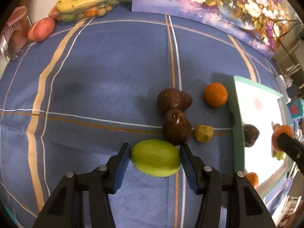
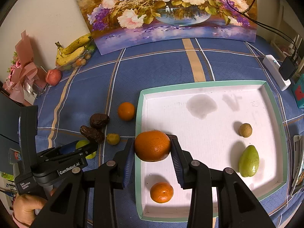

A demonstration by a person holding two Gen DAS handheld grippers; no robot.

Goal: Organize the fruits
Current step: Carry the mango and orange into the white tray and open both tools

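Note:
My left gripper is shut on a green fruit low over the blue cloth; it also shows in the right wrist view. Two dark brown fruits and a small yellow-brown fruit lie just beyond it, with an orange farther right. My right gripper is shut on an orange over the left edge of the white tray. In the tray lie a small orange, a green fruit and a small brown fruit.
Bananas on a clear box of small fruits and a red apple sit at the far left. A flower painting leans at the back. A white power strip with a plug lies at the right. A pink bouquet stands left.

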